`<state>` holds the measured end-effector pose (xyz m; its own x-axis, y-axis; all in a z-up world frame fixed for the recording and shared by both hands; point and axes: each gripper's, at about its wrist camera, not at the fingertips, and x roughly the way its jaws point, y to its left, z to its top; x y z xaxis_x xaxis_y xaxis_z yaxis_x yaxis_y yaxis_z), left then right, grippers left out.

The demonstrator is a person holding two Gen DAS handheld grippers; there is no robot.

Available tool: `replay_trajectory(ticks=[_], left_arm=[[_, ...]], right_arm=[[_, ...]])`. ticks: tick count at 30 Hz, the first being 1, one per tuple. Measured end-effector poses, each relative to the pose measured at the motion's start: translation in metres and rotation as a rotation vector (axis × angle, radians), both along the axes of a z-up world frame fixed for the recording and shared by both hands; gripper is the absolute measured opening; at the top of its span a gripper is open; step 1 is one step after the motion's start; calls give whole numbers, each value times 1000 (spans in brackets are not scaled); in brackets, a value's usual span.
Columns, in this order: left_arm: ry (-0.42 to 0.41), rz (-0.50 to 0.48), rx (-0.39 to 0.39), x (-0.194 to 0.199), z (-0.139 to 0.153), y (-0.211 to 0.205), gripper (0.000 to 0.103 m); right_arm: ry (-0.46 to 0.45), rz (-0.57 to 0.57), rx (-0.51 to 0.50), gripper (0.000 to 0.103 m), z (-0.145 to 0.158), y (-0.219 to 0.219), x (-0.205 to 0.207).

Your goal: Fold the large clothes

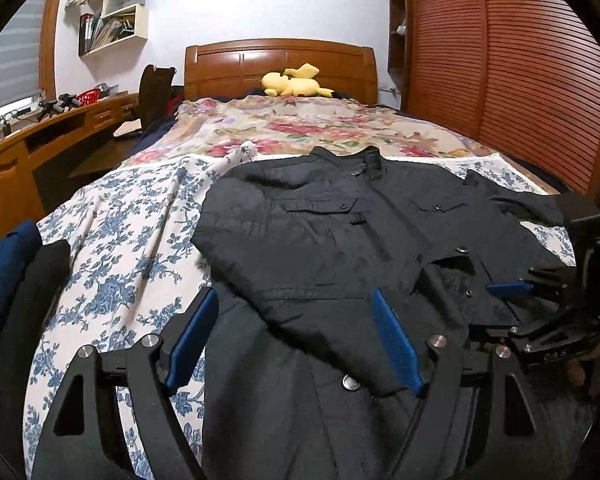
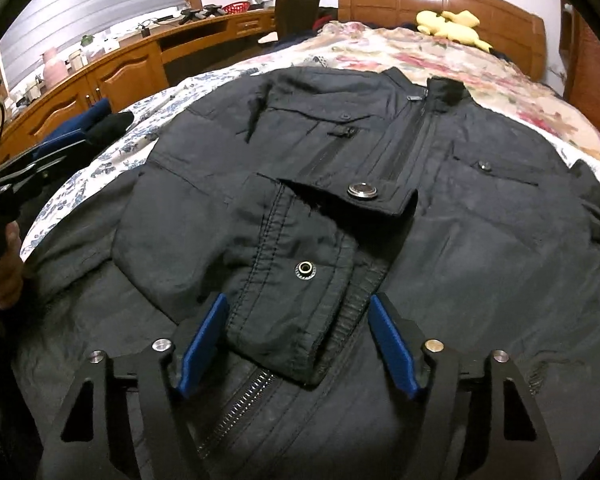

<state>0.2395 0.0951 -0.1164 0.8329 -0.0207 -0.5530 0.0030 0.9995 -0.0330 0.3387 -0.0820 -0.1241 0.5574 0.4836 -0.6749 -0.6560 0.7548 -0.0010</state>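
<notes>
A black jacket [image 1: 340, 232] lies front-up on the bed [image 1: 112, 240], collar toward the headboard at 12 o'clock and hem toward the camera at 6 o'clock. One sleeve [image 2: 204, 232] is already folded across the chest, its cuff [image 2: 296, 304] resting near the zipper [image 2: 236, 404] in the lower middle of the right wrist view. The other sleeve [image 2: 596, 200] trails off toward 3 o'clock, not yet brought in.

The step in hand looks like the sleeve fold: one side done, the other pending. The left gripper [image 1: 296, 340] hovers low over the folded sleeve with its jaws spread wide and nothing between them. The right gripper [image 2: 300, 340] also stands with jaws apart, its blue pads either side of the cuff; whether they touch the cloth I cannot tell.

The next move probably calls for the right gripper to let the cuff lie, travel out toward 3 o'clock, pinch the loose sleeve near its end, and carry it across the chest. The padded cloth is thick, so a firm pinch on a single layer matters. A yellow plush toy [image 1: 292, 84] sits by the headboard, well apart.
</notes>
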Motion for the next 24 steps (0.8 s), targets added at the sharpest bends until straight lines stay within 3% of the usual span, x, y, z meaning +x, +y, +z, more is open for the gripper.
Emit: replay_trajectory(ticks=[3, 4, 5, 7, 13, 24], left_arm=[[-8, 0, 2, -2, 2, 0, 79], [-9, -1, 5, -3, 2, 0, 79], [-11, -2, 6, -3, 2, 0, 79], [-13, -1, 5, -5, 3, -1, 79], [-3, -9, -20, -12, 3, -3, 79], [4, -30, -42, -24, 1, -20, 79]], right_arm=[[-8, -6, 0, 51, 3, 0, 1], [-15, -14, 0, 40, 3, 0, 2], [-28, -36, -2, 22, 5, -4, 2], [-55, -70, -6, 10, 5, -5, -2], [-144, -48, 48, 9, 19, -15, -24], [-301, -150, 147, 8, 54, -81, -90]])
